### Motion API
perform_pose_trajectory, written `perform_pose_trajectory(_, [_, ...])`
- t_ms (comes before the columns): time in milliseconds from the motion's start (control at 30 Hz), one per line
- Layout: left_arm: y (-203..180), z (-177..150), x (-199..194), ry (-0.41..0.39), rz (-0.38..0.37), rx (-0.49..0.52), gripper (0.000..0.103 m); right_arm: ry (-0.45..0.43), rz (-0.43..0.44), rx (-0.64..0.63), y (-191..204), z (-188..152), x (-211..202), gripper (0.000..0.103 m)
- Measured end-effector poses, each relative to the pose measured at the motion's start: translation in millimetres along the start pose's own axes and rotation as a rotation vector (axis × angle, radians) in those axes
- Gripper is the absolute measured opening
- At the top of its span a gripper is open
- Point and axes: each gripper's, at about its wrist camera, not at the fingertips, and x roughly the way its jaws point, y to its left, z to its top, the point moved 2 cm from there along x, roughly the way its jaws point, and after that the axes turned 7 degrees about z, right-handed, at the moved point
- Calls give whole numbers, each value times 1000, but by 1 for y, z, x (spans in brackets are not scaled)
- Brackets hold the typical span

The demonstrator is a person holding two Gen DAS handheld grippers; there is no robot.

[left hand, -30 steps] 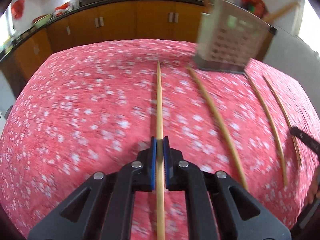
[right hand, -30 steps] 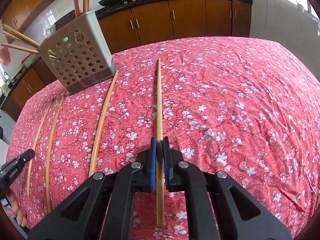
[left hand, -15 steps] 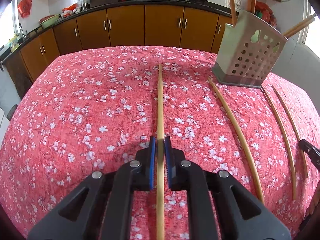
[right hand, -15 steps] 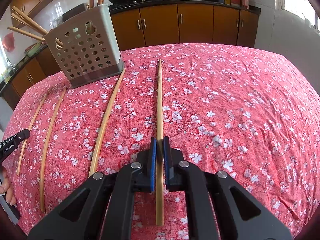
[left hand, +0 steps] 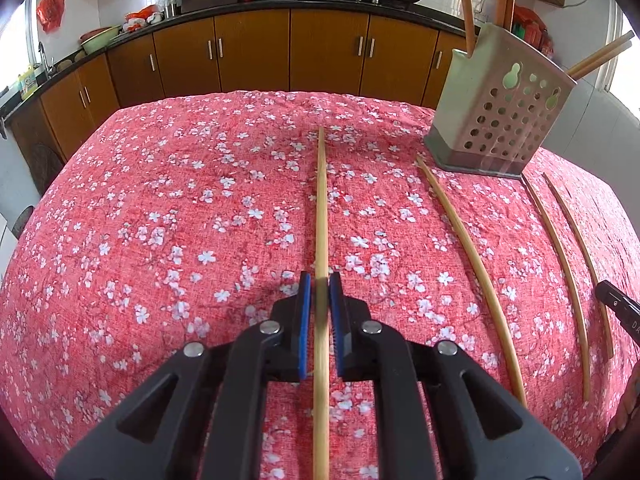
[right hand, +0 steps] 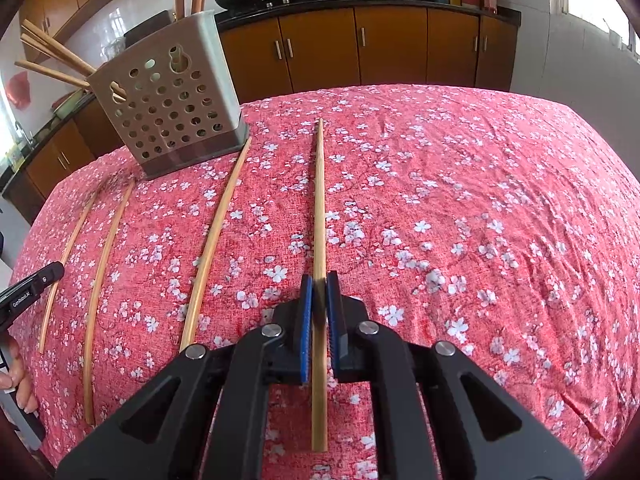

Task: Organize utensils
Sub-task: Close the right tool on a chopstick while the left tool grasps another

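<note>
My left gripper is shut on a long wooden chopstick that runs straight ahead over the red floral cloth. My right gripper is shut on another chopstick, whose near end shows below the pads. A perforated grey utensil holder stands on the cloth with several chopsticks sticking out of it. Loose chopsticks lie between the two grippers. In the left wrist view the right gripper's tip shows at the right edge. The right wrist view has the left gripper's tip at its left edge.
Red cloth with white blossoms covers the whole table. Brown kitchen cabinets and a dark counter with woks stand behind the table's far edge. A hand shows at the lower left of the right wrist view.
The left wrist view was blurred and has steadied, with the holder now sitting farther right. The left pads stand a touch wider around the chopstick. The right gripper keeps its grip.
</note>
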Motion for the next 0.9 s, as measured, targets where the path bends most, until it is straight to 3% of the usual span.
perform_pose_trajectory(900, [1, -1, -1, -2, -8, -7, 12, -5, 9, 21, 4, 0, -1, 9])
